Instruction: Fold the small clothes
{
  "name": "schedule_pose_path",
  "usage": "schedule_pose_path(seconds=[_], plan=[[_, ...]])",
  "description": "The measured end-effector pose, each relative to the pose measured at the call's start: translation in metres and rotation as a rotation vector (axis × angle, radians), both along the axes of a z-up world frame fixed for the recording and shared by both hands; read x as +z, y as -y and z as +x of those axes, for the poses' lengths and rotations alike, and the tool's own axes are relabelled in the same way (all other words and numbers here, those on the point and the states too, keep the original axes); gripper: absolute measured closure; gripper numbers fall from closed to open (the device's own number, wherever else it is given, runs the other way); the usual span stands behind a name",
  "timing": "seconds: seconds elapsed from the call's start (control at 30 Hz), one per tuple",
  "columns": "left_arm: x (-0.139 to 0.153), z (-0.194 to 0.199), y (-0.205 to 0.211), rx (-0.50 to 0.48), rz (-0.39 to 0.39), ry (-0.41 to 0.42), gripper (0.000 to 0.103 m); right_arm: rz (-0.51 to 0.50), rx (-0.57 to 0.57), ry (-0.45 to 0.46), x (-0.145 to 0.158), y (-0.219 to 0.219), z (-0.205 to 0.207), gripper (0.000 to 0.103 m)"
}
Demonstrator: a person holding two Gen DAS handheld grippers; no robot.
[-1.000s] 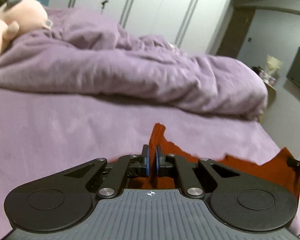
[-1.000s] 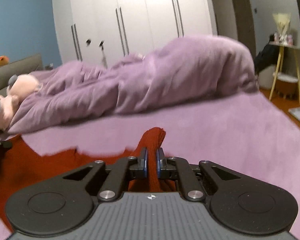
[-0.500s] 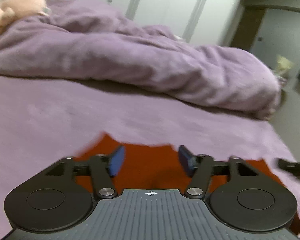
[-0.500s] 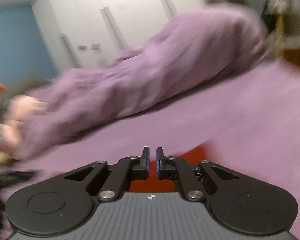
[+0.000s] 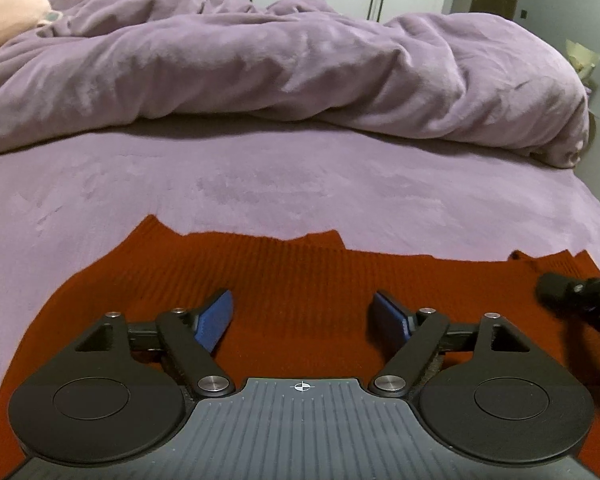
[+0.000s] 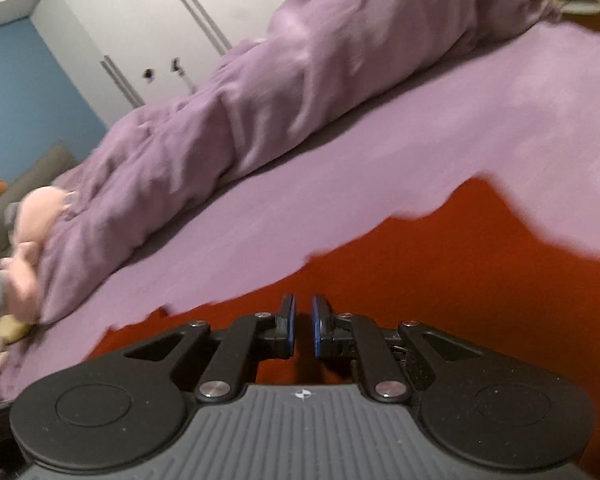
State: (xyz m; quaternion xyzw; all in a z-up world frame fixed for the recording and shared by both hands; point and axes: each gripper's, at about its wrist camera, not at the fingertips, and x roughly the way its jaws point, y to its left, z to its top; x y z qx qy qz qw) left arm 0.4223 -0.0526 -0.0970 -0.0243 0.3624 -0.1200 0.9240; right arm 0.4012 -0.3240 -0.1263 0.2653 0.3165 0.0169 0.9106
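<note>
The bed [image 5: 260, 184] takes up most of the room, a rumpled duvet [image 5: 300, 64] heaped across its far side, well beyond both tools. The red knit [image 5: 300, 272] lies spread on the sheet right under the two grippers, flat by the look of it, with its far edge a little jagged.

The left gripper [image 5: 303, 316] has just been opening and now stands wide over the cloth, nothing between its blue pads. The right gripper [image 6: 303, 326] is nearly closed, a thin gap showing; the knit sits below it, and nothing seems pinched.

The step looks like laying the piece down after a fold. To do it well, I'd lift both tools clear without snagging the ribs, then smooth the ragged far edge.

The knit's long axis runs crosswise, from the left tool to the right; its ribs run away from them toward the duvet.
</note>
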Motion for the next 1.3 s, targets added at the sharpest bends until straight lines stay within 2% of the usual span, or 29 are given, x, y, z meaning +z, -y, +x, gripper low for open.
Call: schedule_pose_path(seconds=[0.1, 0.27, 0.4, 0.43, 0.47, 0.5, 0.53, 0.57, 0.67, 0.8, 0.87, 0.97, 1.0, 1.1, 1.17, 1.23, 1.3], plan=[[0.0, 0.002, 0.001, -0.009, 0.004, 0.003, 0.017, 0.035, -0.024, 0.025, -0.005, 0.03, -0.003, 0.097], [-0.002, 0.001, 0.003, -0.018, 0.024, 0.01, 0.016, 0.162, -0.126, 0.048, -0.015, 0.059, -0.007, 0.103], [0.002, -0.004, 0.0, -0.026, 0.047, 0.007, 0.016, 0.041, -0.143, 0.032, -0.004, 0.04, -0.014, 0.103], [0.005, -0.009, -0.004, -0.032, 0.062, 0.005, 0.017, 0.008, -0.151, 0.021, 0.002, 0.035, -0.019, 0.102], [0.009, -0.016, -0.009, -0.036, 0.083, 0.009, 0.018, -0.023, -0.161, 0.003, 0.008, 0.032, -0.029, 0.095], [0.014, -0.025, -0.017, -0.037, 0.096, 0.017, 0.018, -0.035, -0.162, -0.007, 0.014, 0.03, -0.042, 0.09], [0.018, -0.035, -0.027, -0.028, 0.098, 0.017, 0.018, -0.031, -0.152, -0.011, 0.019, 0.032, -0.057, 0.073], [0.021, -0.044, -0.038, -0.014, 0.088, 0.005, 0.018, -0.016, -0.119, 0.003, 0.024, 0.033, -0.08, 0.063], [0.028, -0.079, -0.076, 0.015, 0.053, -0.043, 0.018, 0.026, -0.082, 0.012, 0.033, 0.039, -0.147, 0.061], [0.031, -0.127, -0.112, 0.069, 0.073, -0.062, 0.018, 0.138, -0.118, -0.019, 0.029, 0.049, -0.228, 0.06], [0.031, -0.143, -0.126, 0.084, 0.005, -0.106, 0.018, 0.134, -0.149, -0.062, 0.026, 0.049, -0.246, 0.055], [0.028, -0.153, -0.14, 0.088, -0.168, -0.187, 0.019, 0.212, -0.169, -0.072, 0.02, 0.052, -0.253, 0.055], [0.026, -0.155, -0.143, 0.091, -0.222, -0.205, 0.019, 0.209, -0.18, -0.07, 0.022, 0.05, -0.252, 0.055], [0.018, -0.153, -0.15, 0.097, -0.344, -0.234, 0.02, 0.083, -0.184, -0.036, 0.04, 0.028, -0.25, 0.052], [0.014, -0.148, -0.151, 0.118, -0.384, -0.236, 0.021, 0.039, -0.156, -0.002, 0.049, 0.013, -0.249, 0.042], [0.01, -0.142, -0.158, 0.15, -0.435, -0.231, 0.022, -0.004, -0.118, 0.012, 0.054, -0.003, -0.249, 0.04], [0.006, -0.137, -0.168, 0.173, -0.507, -0.237, 0.024, 0.0, -0.087, 0.013, 0.054, -0.014, -0.246, 0.037]])
